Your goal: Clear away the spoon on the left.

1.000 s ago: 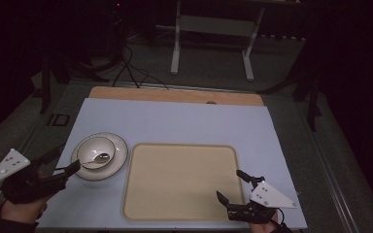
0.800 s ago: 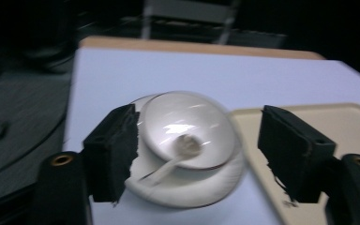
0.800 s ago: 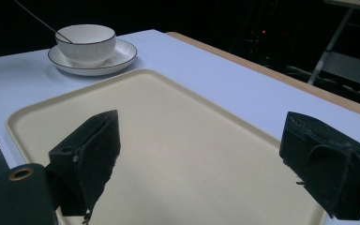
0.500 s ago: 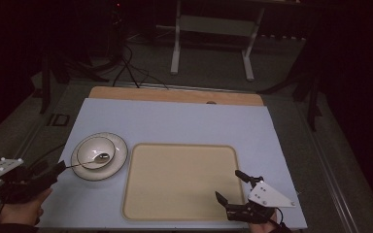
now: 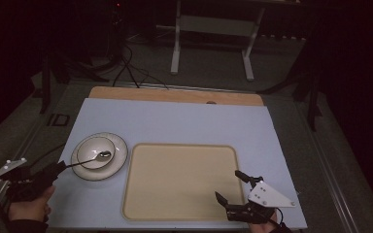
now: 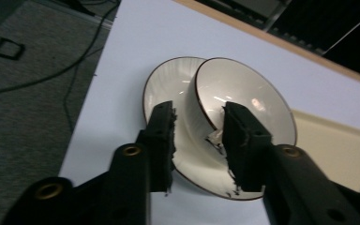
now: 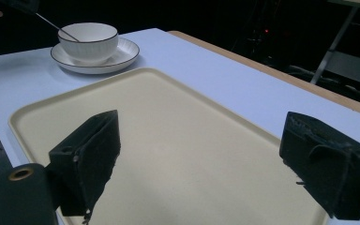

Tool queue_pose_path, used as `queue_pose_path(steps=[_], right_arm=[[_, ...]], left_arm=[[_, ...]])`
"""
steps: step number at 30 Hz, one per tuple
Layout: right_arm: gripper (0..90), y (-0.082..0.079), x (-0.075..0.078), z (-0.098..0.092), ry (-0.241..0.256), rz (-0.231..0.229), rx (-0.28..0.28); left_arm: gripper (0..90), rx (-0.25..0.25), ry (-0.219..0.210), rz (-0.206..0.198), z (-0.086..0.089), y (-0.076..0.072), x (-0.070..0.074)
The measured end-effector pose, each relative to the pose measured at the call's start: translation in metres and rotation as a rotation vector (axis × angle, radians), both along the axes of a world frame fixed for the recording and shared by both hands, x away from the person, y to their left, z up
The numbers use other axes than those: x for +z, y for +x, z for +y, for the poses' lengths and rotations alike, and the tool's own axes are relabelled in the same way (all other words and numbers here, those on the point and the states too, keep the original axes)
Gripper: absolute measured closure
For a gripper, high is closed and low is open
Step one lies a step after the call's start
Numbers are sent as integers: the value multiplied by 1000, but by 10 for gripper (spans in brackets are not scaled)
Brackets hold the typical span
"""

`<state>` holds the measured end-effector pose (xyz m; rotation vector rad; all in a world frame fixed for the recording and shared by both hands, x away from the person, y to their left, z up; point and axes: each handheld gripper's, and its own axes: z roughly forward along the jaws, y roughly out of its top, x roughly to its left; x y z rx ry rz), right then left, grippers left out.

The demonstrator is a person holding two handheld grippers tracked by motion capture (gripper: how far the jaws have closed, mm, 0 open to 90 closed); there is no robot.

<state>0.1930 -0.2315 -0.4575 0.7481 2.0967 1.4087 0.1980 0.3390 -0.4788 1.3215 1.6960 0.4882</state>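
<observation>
Spoon (image 5: pixel 90 159) lying in bowl (image 5: pixel 95 152) on plate (image 5: pixel 118 162), just left of tray (image 5: pixel 179 182). Left gripper (image 5: pixel 58 168) at handle end, jaws narrowly apart, not clamped. Right gripper (image 5: pixel 228 187) wide open over tray's near right corner. Lift still pending.

A pale blue table (image 5: pixel 184 121) with a wooden strip along its far edge carries a beige tray (image 5: pixel 179 179) near its front edge; just left of the tray sits a white saucer (image 5: pixel 119 162) bearing a bowl (image 5: pixel 90 150).
</observation>
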Motion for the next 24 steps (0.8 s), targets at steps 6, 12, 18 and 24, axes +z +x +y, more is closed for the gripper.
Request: queue_pose_path(steps=[6,12,18,24], right_arm=[[128,0,0,0,1,-1,1],[128,0,0,0,0,0,2],[128,0,0,0,-2,2,1],[128,0,0,0,0,3,0]], left_arm=[[772,-12,-42,-7,-1,0,-1],[833,-15,-55,-14,-2,-1,-1],[887,-28,-68,-51,-2,-4,5],[892,-39,-53,-59,-4,-3,8]])
